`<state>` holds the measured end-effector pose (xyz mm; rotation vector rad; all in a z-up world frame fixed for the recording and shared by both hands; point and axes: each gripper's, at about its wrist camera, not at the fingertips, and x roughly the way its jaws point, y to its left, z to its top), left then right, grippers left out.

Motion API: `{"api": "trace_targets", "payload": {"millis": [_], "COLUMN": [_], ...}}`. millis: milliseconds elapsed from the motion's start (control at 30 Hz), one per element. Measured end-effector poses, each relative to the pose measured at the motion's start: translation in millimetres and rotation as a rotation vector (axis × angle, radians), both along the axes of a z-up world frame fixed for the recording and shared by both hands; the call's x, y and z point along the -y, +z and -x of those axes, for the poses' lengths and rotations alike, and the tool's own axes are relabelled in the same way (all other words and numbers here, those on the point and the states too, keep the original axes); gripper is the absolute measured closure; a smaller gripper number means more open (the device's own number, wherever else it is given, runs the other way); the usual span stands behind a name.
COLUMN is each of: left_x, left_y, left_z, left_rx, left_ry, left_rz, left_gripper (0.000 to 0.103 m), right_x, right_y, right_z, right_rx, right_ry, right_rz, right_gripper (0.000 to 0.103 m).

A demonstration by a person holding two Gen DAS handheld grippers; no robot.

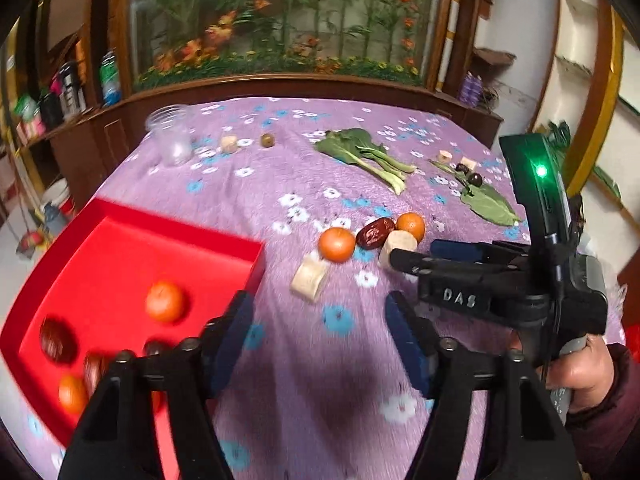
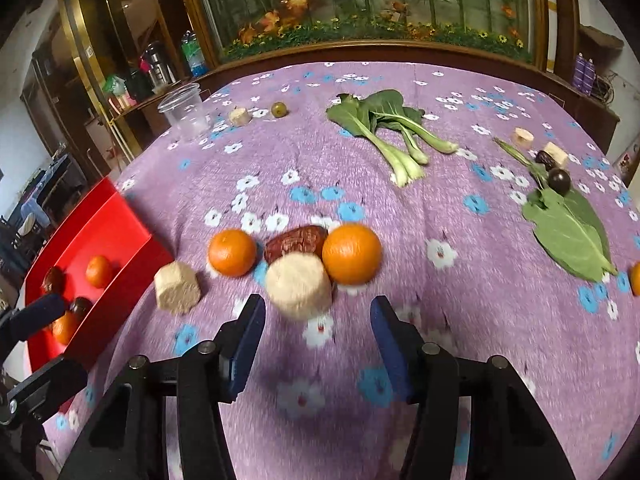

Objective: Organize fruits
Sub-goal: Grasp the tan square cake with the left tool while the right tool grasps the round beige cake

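A red tray (image 1: 248, 268) at the left holds two oranges (image 1: 165, 302), red dates and a dark plum; it also shows in the right wrist view (image 2: 120, 224). On the purple cloth lie two oranges (image 2: 232, 252) (image 2: 352, 254), a red date (image 2: 296, 238) and pale cylinder chunks (image 2: 298, 284) (image 2: 177, 287). My right gripper (image 2: 318, 334) is open and empty, just short of the round chunk. My left gripper (image 1: 320, 334) is open and empty over the cloth beside the tray's right edge. A dark plum (image 2: 559, 180) and a green fruit (image 2: 278, 109) lie farther off.
Bok choy (image 2: 392, 128) and a loose leaf (image 2: 568, 232) lie on the cloth, with more pale chunks (image 2: 524, 136) (image 2: 240, 116) and a clear plastic cup (image 2: 186, 112) at the back left. A wooden cabinet with a plant display stands behind the table.
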<state>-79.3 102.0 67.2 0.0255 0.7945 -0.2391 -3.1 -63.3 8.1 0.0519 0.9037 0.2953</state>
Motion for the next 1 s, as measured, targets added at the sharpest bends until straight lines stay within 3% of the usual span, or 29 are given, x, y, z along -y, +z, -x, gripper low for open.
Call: {"api": "trace_targets", "payload": {"millis": [200, 433, 700, 767, 800, 1000], "left_x": [14, 20, 25, 26, 26, 14], "left_y": [-23, -39, -53, -53, -51, -39], "left_z": [-39, -60, -68, -65, -62, -40], "left_rx": [-0.067, -0.116, -0.169, -0.163, -0.164, -0.125], "left_ry": [-0.048, -0.067, -0.042, -0.028, -0.027, 0.026], "left_rz": [-0.055, -0.100, -0.121, -0.139, -0.125, -0.016], "left_gripper": [0.064, 0.065, 0.064, 0.075, 0.080, 0.080], "right_x": [-6, -10, -11, -13, -13, -9], "right_y": [-6, -10, -10, -10, -10, -8], "right_z": [-12, -19, -18, -17, -16, -9], "right_rx": [0.011, 0.013, 0.015, 0.018, 0.019, 0.021], "right_ry": [0.013, 0.059, 0.066, 0.067, 0.070, 0.063], "right_rz": [0.006, -0.020, -0.020, -0.013, -0.015, -0.043], "right_gripper": [0.044, 0.058, 0.060, 0.063, 0.063, 0.063]}}
